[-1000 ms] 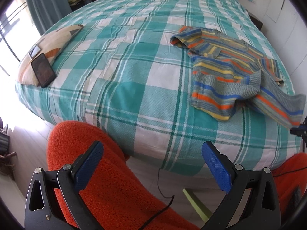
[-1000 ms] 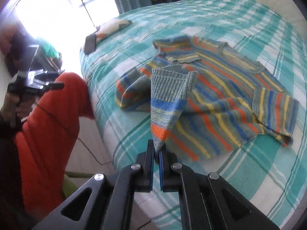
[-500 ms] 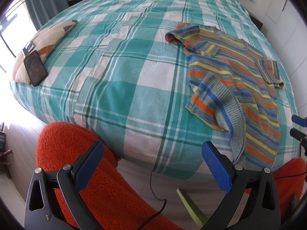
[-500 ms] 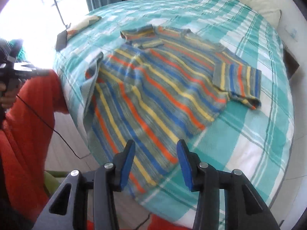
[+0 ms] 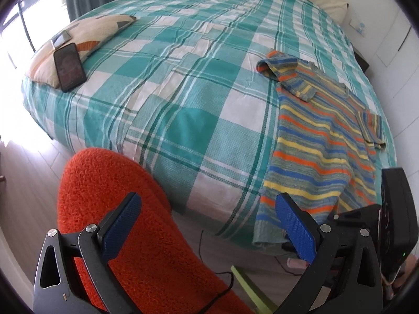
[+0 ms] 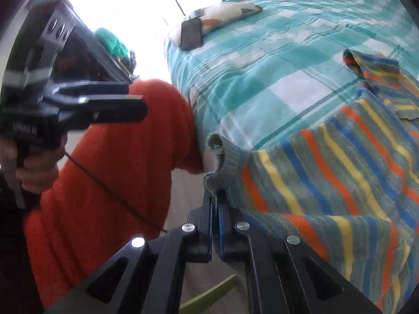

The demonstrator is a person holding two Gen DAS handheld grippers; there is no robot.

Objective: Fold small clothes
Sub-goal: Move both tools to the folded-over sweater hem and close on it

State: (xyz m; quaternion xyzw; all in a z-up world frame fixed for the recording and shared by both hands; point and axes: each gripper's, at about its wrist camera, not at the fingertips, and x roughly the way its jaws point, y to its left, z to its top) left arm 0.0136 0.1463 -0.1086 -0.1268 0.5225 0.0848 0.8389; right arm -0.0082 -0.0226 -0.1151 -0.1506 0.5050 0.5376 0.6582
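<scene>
Striped knit sweater (image 6: 340, 162) at right of frame on teal plaid bed (image 5: 183, 91), right gripper (image 6: 215, 209) closing, pinching its hem corner, left gripper (image 5: 207, 225) gaping wide, empty, lower centre.

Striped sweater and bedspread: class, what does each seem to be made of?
Striped sweater: looks like soft knitted yarn, matte; ribbed hem and visible stitch rows. Bedspread: seems a woven cloth, perhaps cotton, matte; a fine weave grid shows in the teal checks.

The striped knit sweater (image 5: 319, 141) lies spread flat, hem hanging over the bed's (image 5: 183, 91) near edge.
</scene>
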